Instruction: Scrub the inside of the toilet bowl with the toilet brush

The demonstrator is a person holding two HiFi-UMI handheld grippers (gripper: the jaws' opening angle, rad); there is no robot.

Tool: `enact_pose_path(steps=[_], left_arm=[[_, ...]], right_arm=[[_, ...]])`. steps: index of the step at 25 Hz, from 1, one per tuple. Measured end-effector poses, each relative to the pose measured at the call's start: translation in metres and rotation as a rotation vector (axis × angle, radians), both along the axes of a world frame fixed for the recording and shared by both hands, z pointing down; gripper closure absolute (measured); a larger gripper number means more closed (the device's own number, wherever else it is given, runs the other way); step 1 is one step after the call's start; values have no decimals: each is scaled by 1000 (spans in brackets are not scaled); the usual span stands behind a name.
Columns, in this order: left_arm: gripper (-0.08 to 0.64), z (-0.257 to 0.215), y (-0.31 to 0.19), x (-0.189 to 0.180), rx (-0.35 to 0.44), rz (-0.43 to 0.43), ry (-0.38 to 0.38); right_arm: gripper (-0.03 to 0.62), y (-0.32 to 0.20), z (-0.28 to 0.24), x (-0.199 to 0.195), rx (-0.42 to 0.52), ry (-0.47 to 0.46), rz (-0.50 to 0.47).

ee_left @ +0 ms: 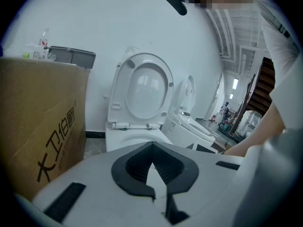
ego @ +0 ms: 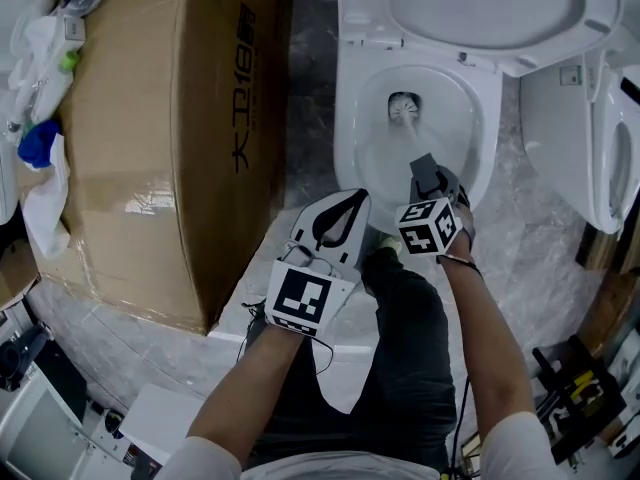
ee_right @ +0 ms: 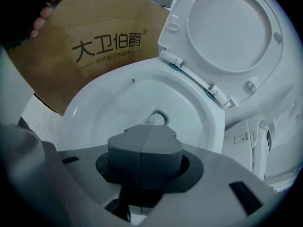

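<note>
The white toilet bowl (ego: 346,118) stands open, its lid (ego: 480,8) raised. The toilet brush's head (ego: 403,108) rests low inside the bowl near the drain, and its pale handle runs back to my right gripper (ego: 424,174), which is shut on it above the bowl's front rim. In the right gripper view the grey jaws (ee_right: 144,148) are pressed together over the bowl (ee_right: 94,103), with the brush head (ee_right: 156,119) just beyond them. My left gripper (ego: 338,220) hangs left of the bowl's front, shut and empty. The left gripper view (ee_left: 151,148) looks at the toilet (ee_left: 137,135) from the front.
A big cardboard box (ego: 170,118) stands close on the left of the toilet. A second white toilet (ego: 590,138) is at the right. The person's leg in dark trousers (ego: 400,348) is in front of the bowl. Cloths and bottles (ego: 40,78) lie at far left.
</note>
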State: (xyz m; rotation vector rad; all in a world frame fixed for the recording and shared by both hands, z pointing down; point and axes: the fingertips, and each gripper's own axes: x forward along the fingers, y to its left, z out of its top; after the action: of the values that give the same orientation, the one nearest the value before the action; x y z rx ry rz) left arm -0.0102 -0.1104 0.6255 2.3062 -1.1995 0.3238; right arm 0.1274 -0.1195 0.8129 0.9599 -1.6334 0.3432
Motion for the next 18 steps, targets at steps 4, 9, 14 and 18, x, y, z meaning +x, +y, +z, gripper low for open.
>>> enact_pose_path(steps=[4,9,14,18], left_arm=[[554,4,-1,-2,-3,-10,-2],[554,-6,-1,1,4,-6,2],[554,-37,6,6,-4,-2,14],[554,-71,13,11,-14,11,26]], right_arm=[[433,-5,9,-3,-2,14,-3],[433,-10,4,0,-12,-1,17],[433,12,-27,8,-41,-34,41],[433,31,-69,17,-60,-131,147]])
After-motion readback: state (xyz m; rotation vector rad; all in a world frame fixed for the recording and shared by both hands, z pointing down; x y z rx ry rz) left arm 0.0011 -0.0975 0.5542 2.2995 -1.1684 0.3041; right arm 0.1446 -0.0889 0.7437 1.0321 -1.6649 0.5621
